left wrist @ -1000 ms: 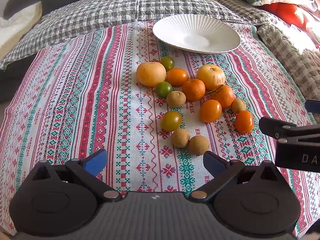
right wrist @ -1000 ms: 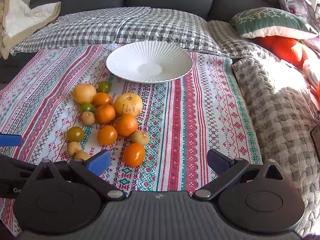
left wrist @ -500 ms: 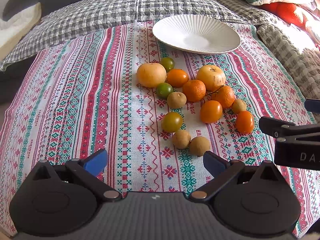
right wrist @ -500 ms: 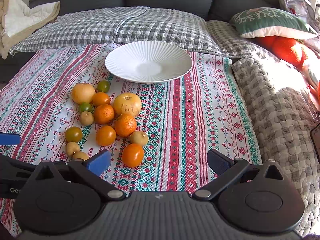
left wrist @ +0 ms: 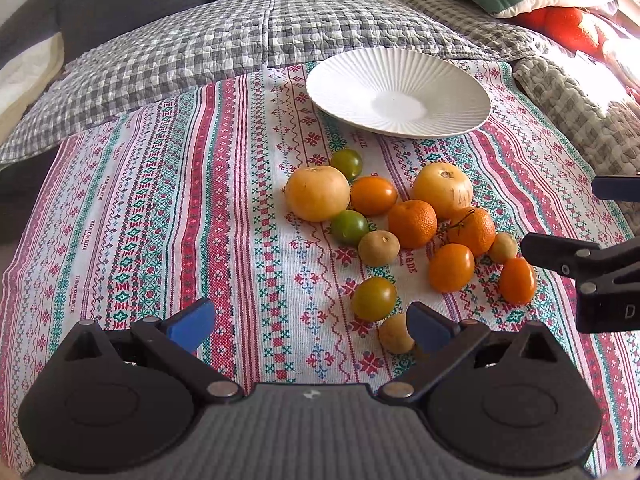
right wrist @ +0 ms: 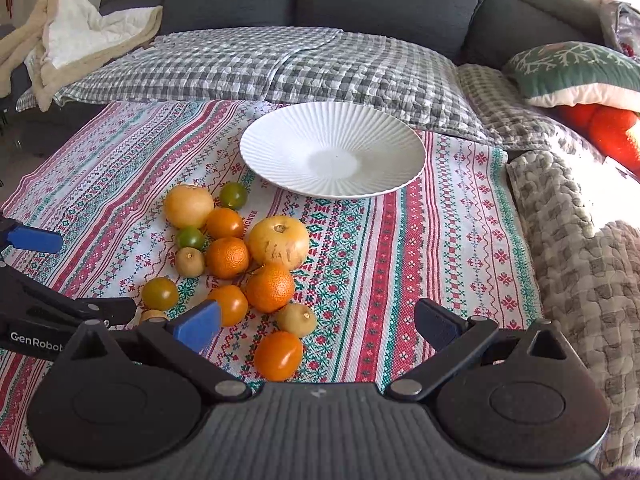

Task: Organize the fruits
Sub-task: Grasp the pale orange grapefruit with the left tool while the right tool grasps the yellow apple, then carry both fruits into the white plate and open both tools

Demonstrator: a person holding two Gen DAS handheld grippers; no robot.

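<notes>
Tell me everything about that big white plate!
The round white plate with fine ridges fanning out from its smooth middle looks like glazed ceramic. It is shallow, sits flat and upright, and holds nothing. It rests at the far end of the red, green and white patterned cloth, beyond the pile of fruit. No fruit or gripper touches it.

Spread left tongs (left wrist: 308, 322) – fruits (left wrist: 412, 224) beyond
</notes>
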